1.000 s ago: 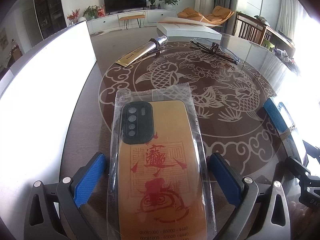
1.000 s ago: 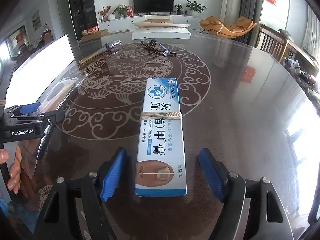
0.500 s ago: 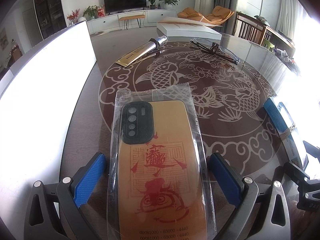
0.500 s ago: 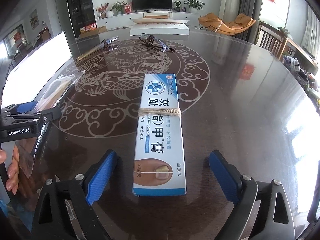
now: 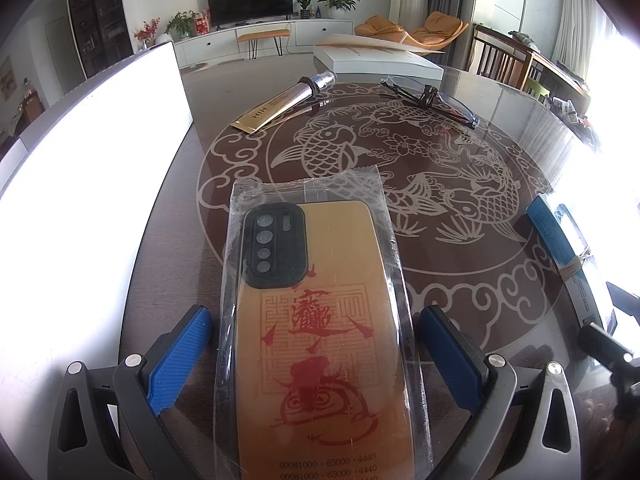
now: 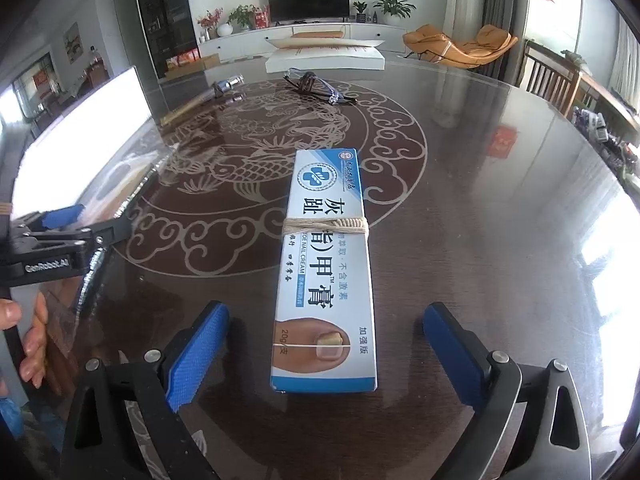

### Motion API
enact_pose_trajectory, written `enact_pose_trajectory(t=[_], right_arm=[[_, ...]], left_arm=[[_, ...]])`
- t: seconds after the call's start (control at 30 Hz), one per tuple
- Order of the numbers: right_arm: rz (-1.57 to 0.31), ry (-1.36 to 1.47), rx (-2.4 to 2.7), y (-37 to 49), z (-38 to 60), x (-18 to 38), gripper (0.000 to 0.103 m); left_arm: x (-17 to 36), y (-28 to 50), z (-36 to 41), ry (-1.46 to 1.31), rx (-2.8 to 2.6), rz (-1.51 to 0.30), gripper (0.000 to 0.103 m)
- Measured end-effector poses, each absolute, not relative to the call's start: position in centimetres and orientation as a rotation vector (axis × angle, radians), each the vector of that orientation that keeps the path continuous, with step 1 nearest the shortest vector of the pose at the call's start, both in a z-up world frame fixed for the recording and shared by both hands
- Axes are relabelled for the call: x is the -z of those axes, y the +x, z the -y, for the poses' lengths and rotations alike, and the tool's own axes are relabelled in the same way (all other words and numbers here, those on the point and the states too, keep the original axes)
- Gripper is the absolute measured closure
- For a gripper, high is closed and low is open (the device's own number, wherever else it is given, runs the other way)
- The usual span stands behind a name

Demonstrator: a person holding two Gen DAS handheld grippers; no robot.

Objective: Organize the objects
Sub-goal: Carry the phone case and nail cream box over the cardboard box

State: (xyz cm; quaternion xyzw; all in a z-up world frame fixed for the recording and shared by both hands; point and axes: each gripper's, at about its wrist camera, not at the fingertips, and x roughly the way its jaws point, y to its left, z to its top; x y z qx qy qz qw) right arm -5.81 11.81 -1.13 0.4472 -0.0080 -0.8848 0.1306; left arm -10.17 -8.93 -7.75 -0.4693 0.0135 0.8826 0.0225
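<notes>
Both grippers spread over unsorted items on the bench

The right gripper (image 6: 320, 360) is opening around the blue-white cardboard nail-cream box (image 6: 326, 268), untouched; the left gripper (image 5: 316, 356) straddles the bagged orange phone case (image 5: 316, 320) mid-bench. Gold tube (image 5: 284, 100) and glasses (image 5: 428, 98) wait near the far edge.

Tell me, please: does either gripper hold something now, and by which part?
Nothing is held. The right gripper is opening, its fingers clear of the box. The left gripper stands open around the bagged phone case.
</notes>
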Motion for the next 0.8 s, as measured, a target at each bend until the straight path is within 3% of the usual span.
enact_pose_trajectory(t=[0.1, 0.17, 0.3, 0.37, 0.4, 0.47, 0.5, 0.57, 0.6, 0.8], right_arm=[[0.430, 1.268, 2.483, -6.3, -16.3, 0.7, 0.005], [0.528, 1.307, 2.512, -6.9, -18.3, 0.7, 0.005], [0.312, 1.442, 2.489, -8.7, -17.3, -0.4, 0.006], [0.113, 1.518, 2.426, -9.6, -14.2, -0.6, 0.006], [0.025, 1.529, 2.419, -10.0, -12.7, -0.6, 0.006], [-0.134, 1.569, 2.399, -10.8, -9.9, -0.1, 0.007], [-0.189, 1.612, 2.389, -11.3, -8.7, 0.5, 0.014], [-0.246, 1.596, 2.430, -11.4, -7.6, 0.4, 0.039], [-0.219, 1.597, 2.434, -11.3, -7.6, 0.3, 0.061], [0.017, 1.577, 2.474, -9.0, -10.1, -2.1, 0.061]], left_arm=[[7.8, -10.2, 9.0, -1.456, -2.727, -0.042, 0.000], [7.8, -10.3, 9.1, -1.469, -2.708, -0.049, 0.000], [7.7, -10.4, 9.1, -1.557, -2.601, -0.099, 0.000], [7.8, -10.2, 9.2, -1.566, -2.609, -0.097, 0.001], [7.7, -10.0, 9.2, -1.560, -2.624, -0.094, 0.004], [7.2, -9.5, 9.3, -1.537, -2.651, -0.079, 0.027], [7.1, -9.2, 9.3, -1.539, -2.650, -0.082, 0.027], [7.0, -8.3, 9.6, -1.516, -2.643, -0.057, 0.028], [6.8, -7.7, 9.7, -1.503, -2.642, -0.051, 0.028], [3.9, -3.7, 10.5, -1.349, -2.634, 0.057, 0.028]])
